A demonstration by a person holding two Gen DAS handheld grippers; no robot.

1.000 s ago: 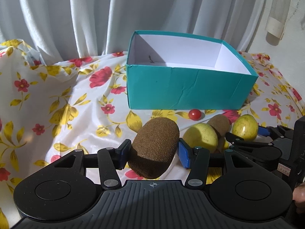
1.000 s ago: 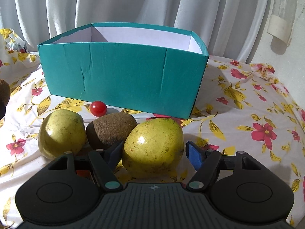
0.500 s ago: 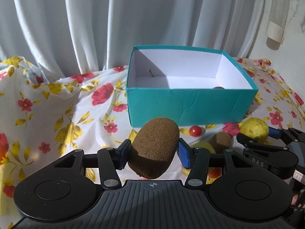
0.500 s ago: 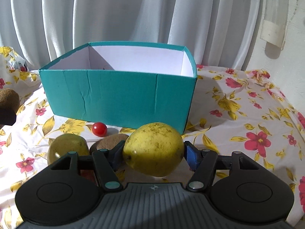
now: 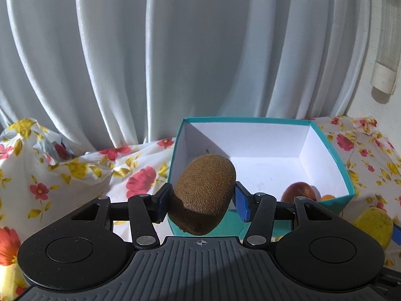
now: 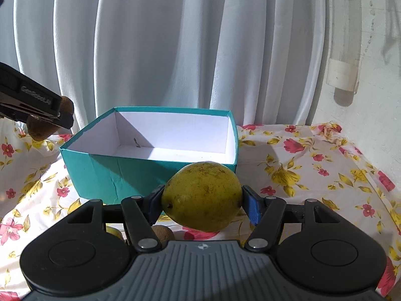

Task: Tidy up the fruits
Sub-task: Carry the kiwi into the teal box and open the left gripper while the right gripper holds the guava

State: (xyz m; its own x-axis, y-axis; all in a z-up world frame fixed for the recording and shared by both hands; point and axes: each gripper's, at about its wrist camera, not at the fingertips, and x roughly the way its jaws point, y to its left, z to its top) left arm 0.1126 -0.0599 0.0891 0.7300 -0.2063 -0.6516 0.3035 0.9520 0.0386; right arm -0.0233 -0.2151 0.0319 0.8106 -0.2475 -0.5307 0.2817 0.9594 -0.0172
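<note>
Kiwi [image 5: 203,193] front and centre in your left view, pinched across its middle between the blue pads of the left gripper [image 5: 201,199], lifted clear and hanging just before the near wall of the teal box [image 5: 348,175]. Over in your right view, lower centre, the right gripper [image 6: 201,200] has its jaws clamped on the yellow-green fruit [image 6: 201,197] at its widest part, off the flowered cloth [image 6: 313,165]. Both should be light, but the kiwi is soft under that fuzzy skin, so I'd hold the squeeze gentle; the yellow one looks smooth and rounded, likelier to slip, so stay on its broad middle. Below your right jaws, another kiwi [image 6: 163,234] waits on the cloth. Further back, the box stands open, white inside, with a reddish fruit [image 5: 299,192] in its lower right corner. White curtain [image 5: 175,50] behind it all.
</note>
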